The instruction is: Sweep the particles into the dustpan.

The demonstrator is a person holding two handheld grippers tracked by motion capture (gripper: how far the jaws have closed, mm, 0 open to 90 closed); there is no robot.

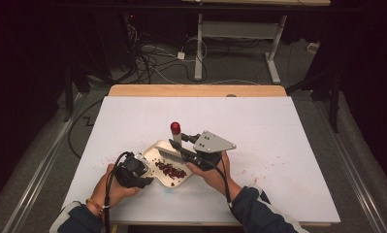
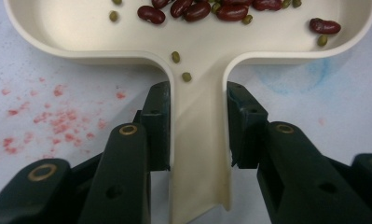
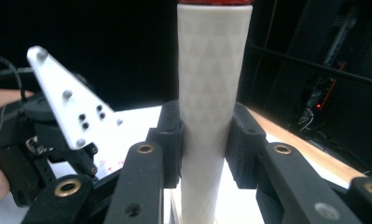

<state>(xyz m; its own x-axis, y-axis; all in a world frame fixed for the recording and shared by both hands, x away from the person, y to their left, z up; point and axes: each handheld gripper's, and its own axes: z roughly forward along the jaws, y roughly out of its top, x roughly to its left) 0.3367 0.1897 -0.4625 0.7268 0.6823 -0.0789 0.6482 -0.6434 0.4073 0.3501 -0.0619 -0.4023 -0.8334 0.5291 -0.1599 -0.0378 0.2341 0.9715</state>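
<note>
A cream dustpan (image 1: 168, 167) lies on the white table and holds several dark red beans (image 1: 170, 169) and small green ones. My left gripper (image 1: 145, 171) is shut on its handle. In the left gripper view the pads (image 2: 158, 123) press both sides of the dustpan handle (image 2: 200, 116), with the red beans (image 2: 197, 9) and a green bean (image 2: 175, 57) in the pan beyond. My right gripper (image 1: 182, 145) is shut on the white handle of a small brush (image 1: 170, 154) with a red cap (image 1: 175, 127). The bristles rest at the pan's far edge. In the right gripper view the brush handle (image 3: 211, 84) stands between the jaws.
The white table top (image 1: 259, 126) has faint pink stains (image 1: 273, 160), and more of these stains (image 2: 58, 116) lie beside the pan handle. A wooden edge (image 1: 196, 90) runs along the back. Cables and a desk frame (image 1: 239, 43) stand on the floor beyond.
</note>
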